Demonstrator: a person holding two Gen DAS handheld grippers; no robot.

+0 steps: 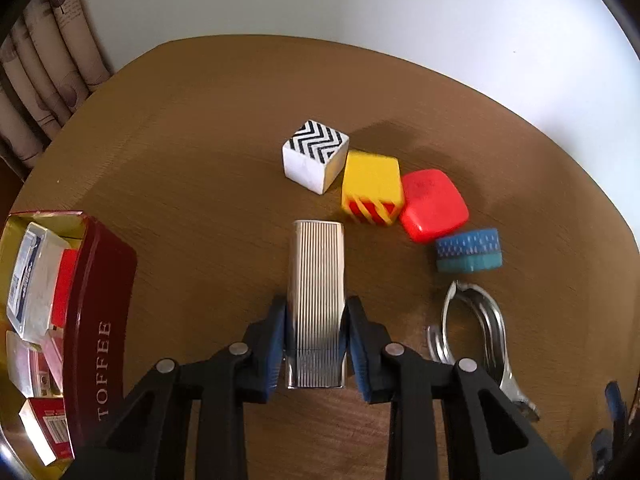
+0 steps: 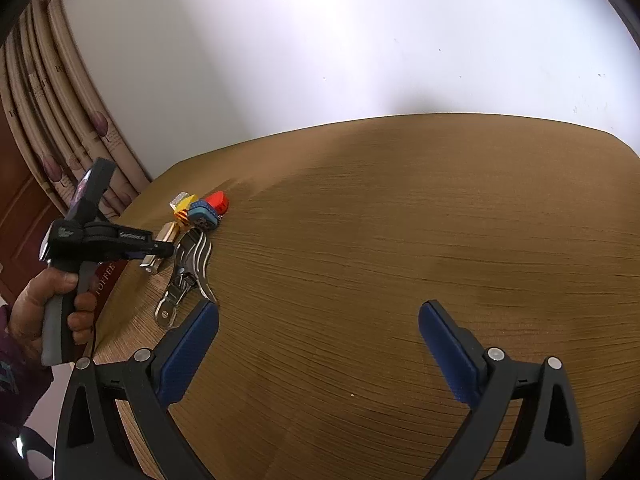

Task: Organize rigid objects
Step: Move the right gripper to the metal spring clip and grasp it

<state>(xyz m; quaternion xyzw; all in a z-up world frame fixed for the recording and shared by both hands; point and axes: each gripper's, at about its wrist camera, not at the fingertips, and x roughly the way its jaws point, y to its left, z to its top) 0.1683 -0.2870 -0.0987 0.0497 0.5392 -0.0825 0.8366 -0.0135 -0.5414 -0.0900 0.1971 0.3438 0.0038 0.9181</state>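
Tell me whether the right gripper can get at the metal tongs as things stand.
Probably yes. The right gripper hangs open over bare table, and the metal tongs lie just ahead to its left with nothing between. The left gripper, shut on the ribbed silver case, sits close beside them and may crowd the approach.

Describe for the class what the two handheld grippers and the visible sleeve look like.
Both the left gripper and the right gripper have black plastic arms with silver rivets and ribbed blue pads. The left one carries white lettering and a grey handle. The sleeve is dark purple.
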